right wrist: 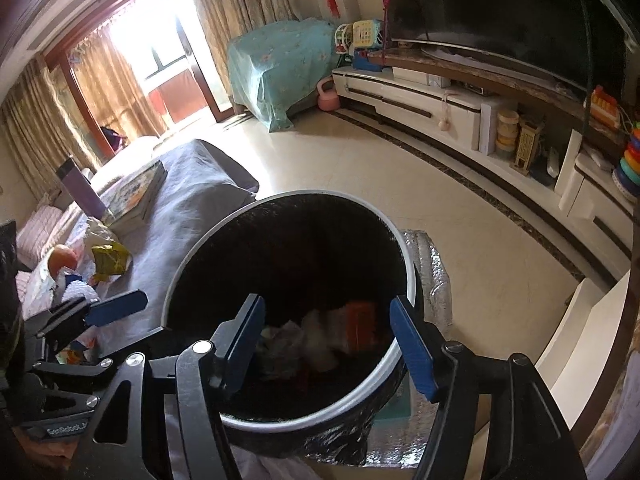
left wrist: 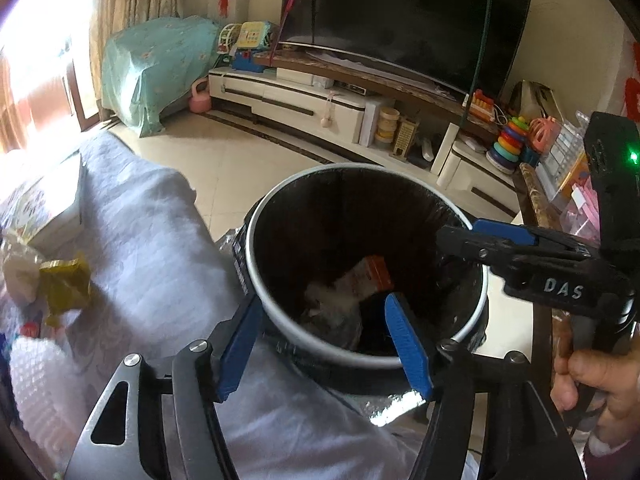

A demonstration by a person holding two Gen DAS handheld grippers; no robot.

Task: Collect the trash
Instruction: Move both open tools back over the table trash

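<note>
Left wrist view: both grippers, left gripper (left wrist: 324, 340) and right gripper (left wrist: 452, 240), gape empty over the bin (left wrist: 256, 280); next grab the yellow wrapper (left wrist: 66, 284) squarely.

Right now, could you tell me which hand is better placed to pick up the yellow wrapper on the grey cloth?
The left. The left gripper sits on the cloth side of the trash bin, nearer the yellow wrapper. The right gripper hangs over the bin's far side. Both are open and empty.
</note>
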